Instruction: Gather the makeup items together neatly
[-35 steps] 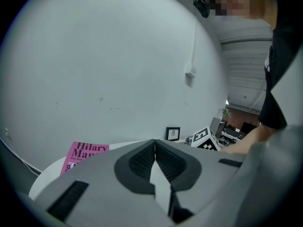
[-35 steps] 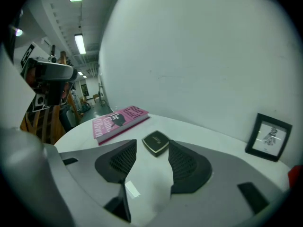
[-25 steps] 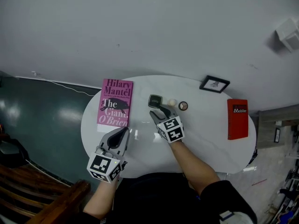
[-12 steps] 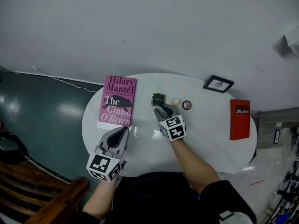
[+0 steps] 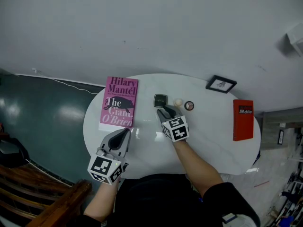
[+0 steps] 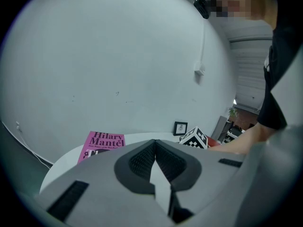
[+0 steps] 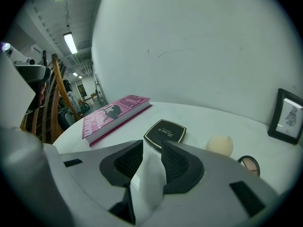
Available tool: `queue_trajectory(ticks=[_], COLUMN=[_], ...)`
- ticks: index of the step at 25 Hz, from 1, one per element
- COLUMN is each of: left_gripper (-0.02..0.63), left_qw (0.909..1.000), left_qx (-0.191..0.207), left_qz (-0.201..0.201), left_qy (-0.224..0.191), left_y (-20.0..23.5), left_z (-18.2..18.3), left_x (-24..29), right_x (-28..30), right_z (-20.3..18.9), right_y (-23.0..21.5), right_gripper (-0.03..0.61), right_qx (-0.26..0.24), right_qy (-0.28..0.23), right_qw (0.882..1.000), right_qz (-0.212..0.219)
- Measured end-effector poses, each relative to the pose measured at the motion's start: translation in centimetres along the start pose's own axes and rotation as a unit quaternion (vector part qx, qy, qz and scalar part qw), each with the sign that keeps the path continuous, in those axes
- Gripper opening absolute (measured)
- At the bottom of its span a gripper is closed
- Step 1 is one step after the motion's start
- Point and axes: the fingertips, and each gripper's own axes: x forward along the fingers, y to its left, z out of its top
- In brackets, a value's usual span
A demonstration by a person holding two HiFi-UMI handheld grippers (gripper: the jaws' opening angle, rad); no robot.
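**Right gripper at the black compact, left gripper idle**

White oval counter (image 5: 208, 141), seen from the person's side. Makeup sits in a short row just past centre, toward 12 o'clock: black square compact (image 5: 160, 100), a beige sponge (image 5: 178, 102) close at its 3 o'clock, then a small round open compact (image 5: 189, 106) near the sponge, again at 3 o'clock. None of the three touch.

Right gripper (image 5: 163, 109) is low over the counter, at 6 o'clock of the black compact. Its jaws are apart and closing, and the compact's near corner sits right at the gap. No firm pinch visible.

Left gripper (image 5: 125, 131) is at the counter's 7 o'clock edge, well apart from the makeup. Its jaws are pressed together and hold nothing.

Also there: a pink book (image 5: 119, 102) at 9 o'clock of the compact, a small picture frame (image 5: 220, 84) at 1 o'clock, and a red box (image 5: 242, 120) at the 3 o'clock end.
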Motion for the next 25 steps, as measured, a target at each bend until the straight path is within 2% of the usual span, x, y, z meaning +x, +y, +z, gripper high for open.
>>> queue_trajectory(ticks=[12,20,25], left_gripper=[0.014,0.014,0.014], left_qw=[0.9999,0.9964,0.9907], left_qx=[0.004,0.024,0.045], left_qz=[-0.007,-0.069,-0.116], left_qy=[-0.014,-0.043,-0.056], left_y=[-0.8,-4.4,-7.6], left_z=[0.8,2.1,2.9], left_x=[-0.5,-1.0,-0.8], right_x=[-1.6,-8.8,-15.8], right_z=[1.3,1.8,1.6], right_y=[-0.3,1.3,0.9], right_gripper=[0.135,0.133,0.117], right_qx=[0.003,0.0,-0.008], right_qy=[-0.024,-0.054,-0.072], right_qw=[1.0,0.998,0.996], right_qz=[-0.001,-0.017,-0.054])
